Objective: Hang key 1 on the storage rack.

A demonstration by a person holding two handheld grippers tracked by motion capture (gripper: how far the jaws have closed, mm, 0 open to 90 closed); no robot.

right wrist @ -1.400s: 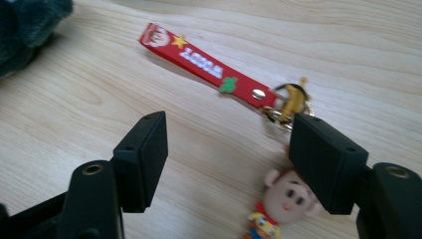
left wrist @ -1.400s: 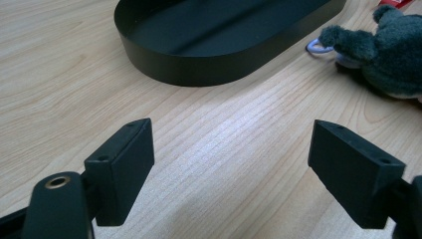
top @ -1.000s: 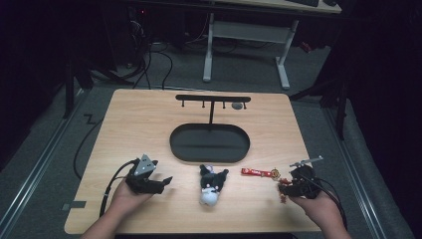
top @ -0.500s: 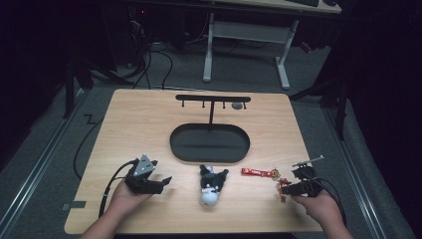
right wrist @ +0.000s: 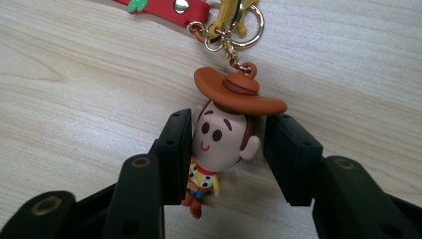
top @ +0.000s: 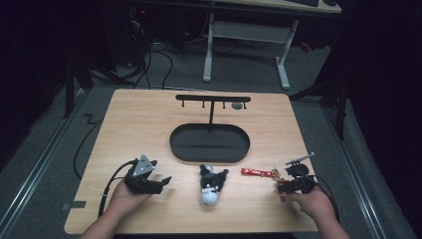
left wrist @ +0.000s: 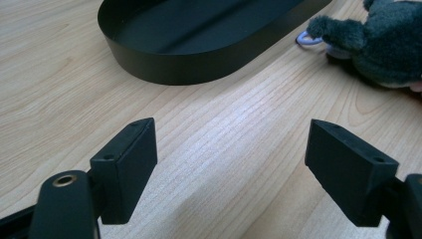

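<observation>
The right gripper [right wrist: 224, 149] has its two black fingers [right wrist: 176, 149] either side of a small cowboy-figure keychain [right wrist: 221, 134] with a brown hat, lying flat on the pale wooden tabletop [top: 149, 124] near its front right corner. The fingers have just been closing in around the figure's head. One looks to be against its cheek, while the other stands a sliver off the ear, so I would call the grasp nearly made, not yet firm. The figure's chain runs up to a gold ring and clasp [right wrist: 234, 22], joined to a red strap [top: 255, 172] that lies stretched toward the middle of the tabletop.

The left gripper [left wrist: 229, 154] rests low over bare wood with its fingers spread wide and nothing between them.

As I judge it, the work is at its very start: the keychain has yet to leave the wood, and the black T-shaped hanging rack [top: 213, 98] behind the black oval metal tray [top: 209, 143] carries no keychain on its pegs.

By count: one cowboy keychain, one grey-and-white plush toy keychain [top: 211, 182] lying in front of the tray, one tray, one rack and two grippers.
</observation>
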